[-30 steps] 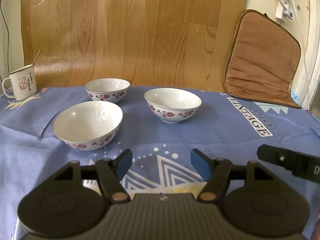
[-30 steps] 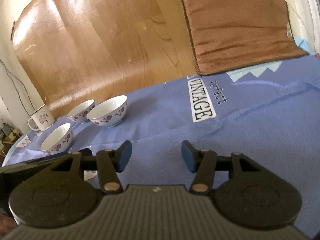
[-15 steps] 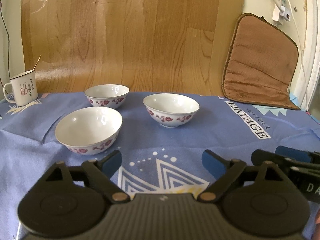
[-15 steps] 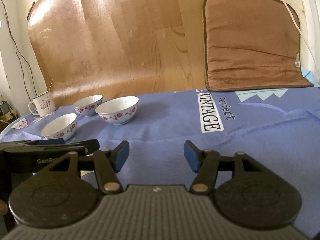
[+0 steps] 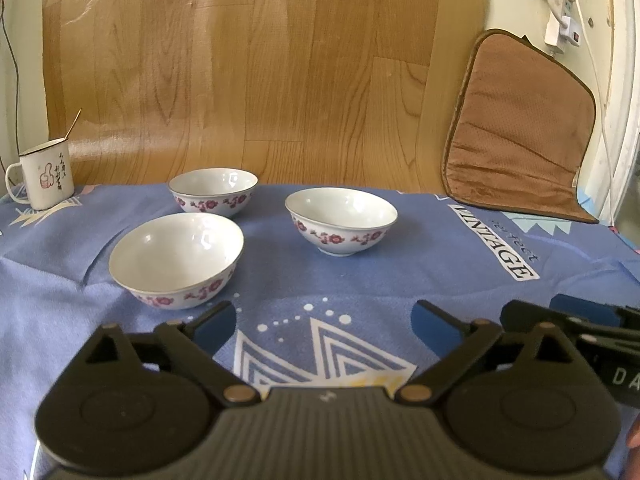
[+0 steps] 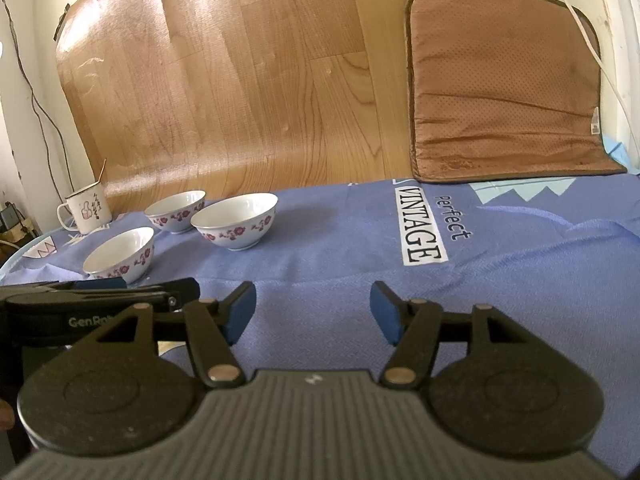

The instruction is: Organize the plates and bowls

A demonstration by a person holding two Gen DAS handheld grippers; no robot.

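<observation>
Three white bowls with red flower bands stand apart on the blue cloth. In the left wrist view the near left bowl (image 5: pixel 176 260) is just ahead of my left gripper (image 5: pixel 324 322), with a far bowl (image 5: pixel 213 192) behind it and a right bowl (image 5: pixel 341 220) beside. My left gripper is open and empty. My right gripper (image 6: pixel 312 312) is open and empty over bare cloth; it sees the same bowls at the left: the near left bowl (image 6: pixel 119 255), the far bowl (image 6: pixel 175 211) and the right bowl (image 6: pixel 234 221). No plates are in view.
A white enamel mug (image 5: pixel 42 174) with a stick in it stands at the far left. A brown cushion (image 5: pixel 516 128) leans on the wall at the back right. A wood-pattern sheet (image 5: pixel 248 64) covers the wall behind the table. The other gripper (image 5: pixel 576 328) shows at the right edge.
My left gripper's jaws have opened wider. The right gripper has levelled from a tilt and turned, so the bowls sit more into its view.
</observation>
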